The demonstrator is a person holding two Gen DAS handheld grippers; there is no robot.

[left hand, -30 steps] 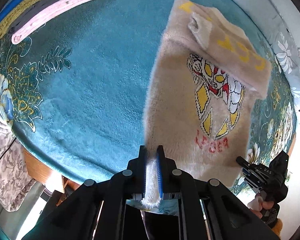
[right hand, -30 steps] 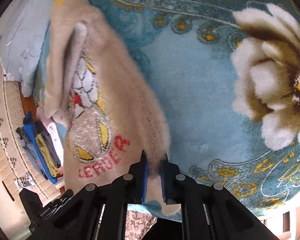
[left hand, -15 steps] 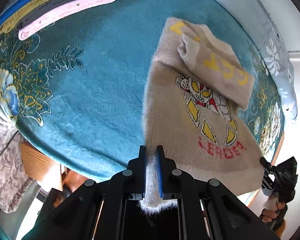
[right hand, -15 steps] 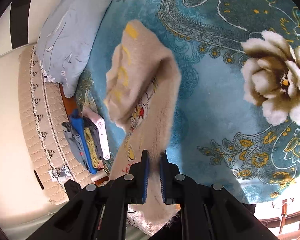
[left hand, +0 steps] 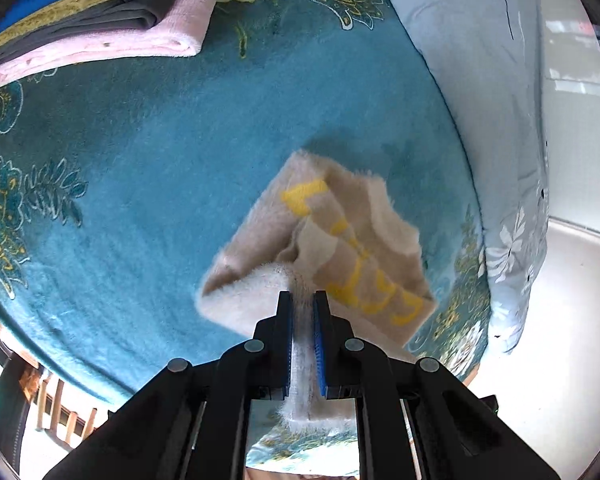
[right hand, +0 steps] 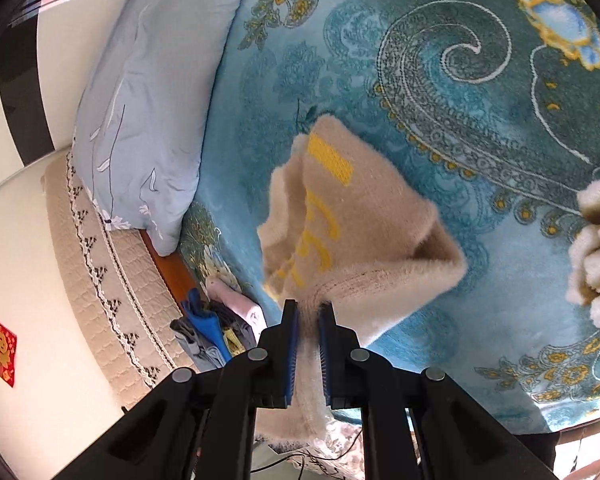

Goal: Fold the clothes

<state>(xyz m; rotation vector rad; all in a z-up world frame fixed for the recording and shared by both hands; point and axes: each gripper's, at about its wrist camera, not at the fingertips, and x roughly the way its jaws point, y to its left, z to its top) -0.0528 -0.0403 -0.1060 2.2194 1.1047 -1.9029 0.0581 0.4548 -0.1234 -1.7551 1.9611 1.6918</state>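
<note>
Left wrist view: the left tool (left hand: pixel 302 300) and right tool (right hand: pixel 309 309) each pinch a hem corner of the beige sweater (left hand: pixel 332 248), holding it doubled over above the teal bed (left hand: pixel 140 184), apparently to fold it in half.

A home bedroom: a bed spread with a plush teal floral blanket (right hand: pixel 440 80), a pale blue pillow (right hand: pixel 148 92) at its far left edge, a stack of folded clothes (left hand: pixel 100 28), and a red paper decoration (right hand: pixel 0 350) on the cream wall
</note>
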